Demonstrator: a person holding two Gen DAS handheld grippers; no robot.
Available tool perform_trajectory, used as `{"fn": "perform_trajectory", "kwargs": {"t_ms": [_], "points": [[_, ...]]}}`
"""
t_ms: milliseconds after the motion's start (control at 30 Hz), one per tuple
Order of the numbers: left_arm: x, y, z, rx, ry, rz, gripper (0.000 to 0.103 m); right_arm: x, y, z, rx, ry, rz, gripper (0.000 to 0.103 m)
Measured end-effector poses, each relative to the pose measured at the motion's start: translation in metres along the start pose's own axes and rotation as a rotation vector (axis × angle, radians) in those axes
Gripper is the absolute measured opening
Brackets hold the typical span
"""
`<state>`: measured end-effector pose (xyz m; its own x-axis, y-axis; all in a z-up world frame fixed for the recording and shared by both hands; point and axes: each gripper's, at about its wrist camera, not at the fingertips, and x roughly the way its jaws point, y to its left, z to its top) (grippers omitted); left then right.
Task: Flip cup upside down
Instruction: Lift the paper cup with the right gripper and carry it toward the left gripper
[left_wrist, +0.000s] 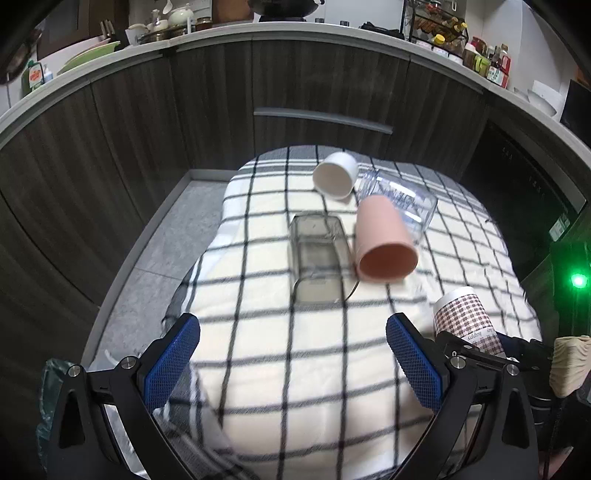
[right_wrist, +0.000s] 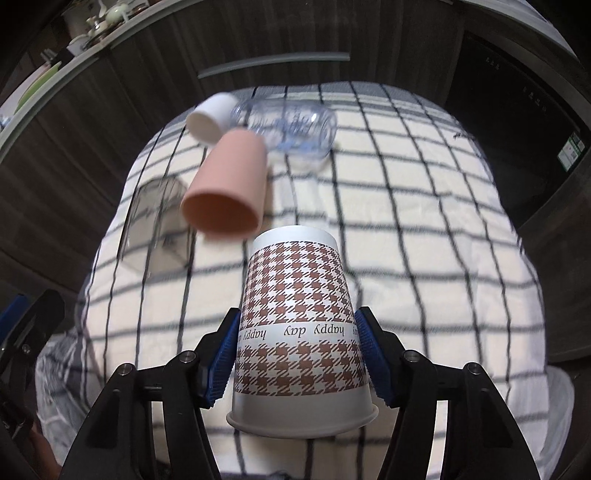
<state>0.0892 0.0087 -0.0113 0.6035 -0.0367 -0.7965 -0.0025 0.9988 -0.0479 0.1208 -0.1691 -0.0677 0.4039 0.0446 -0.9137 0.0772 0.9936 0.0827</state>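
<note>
A houndstooth paper cup is upside down, rim toward me, base pointing away. My right gripper is shut on its sides, holding it over the checked cloth. The same cup shows at the right of the left wrist view. My left gripper is open and empty above the cloth. A pink cup lies on its side, mouth toward me. A smoky square glass lies beside it. A white cup and a clear glass jar lie farther back.
Dark wood cabinets curve behind the cloth-covered table, with a cluttered counter above. A grey floor lies to the left of the table. A dark appliance stands at the right.
</note>
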Motion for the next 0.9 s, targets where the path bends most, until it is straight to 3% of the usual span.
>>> {"fn": "perform_trajectory", "kwargs": {"t_ms": [300,667,767,900], "points": [[0.003,0.019,-0.029,-0.011,0.04,0.038,0.103,0.016,0.022,-0.025,-0.053,0.037,-0.017,0.061],[0.003,0.019,-0.031,-0.014,0.042,0.037,0.103,0.023,0.024,-0.032,-0.043,0.042,-0.019,0.063],[0.002,0.018,-0.031,-0.011,0.039,0.037,0.103,0.018,0.021,-0.031,-0.032,0.026,-0.011,0.073],[-0.002,0.014,-0.03,-0.007,0.035,0.036,0.103,0.008,0.015,-0.03,-0.015,0.002,0.011,0.074]]}}
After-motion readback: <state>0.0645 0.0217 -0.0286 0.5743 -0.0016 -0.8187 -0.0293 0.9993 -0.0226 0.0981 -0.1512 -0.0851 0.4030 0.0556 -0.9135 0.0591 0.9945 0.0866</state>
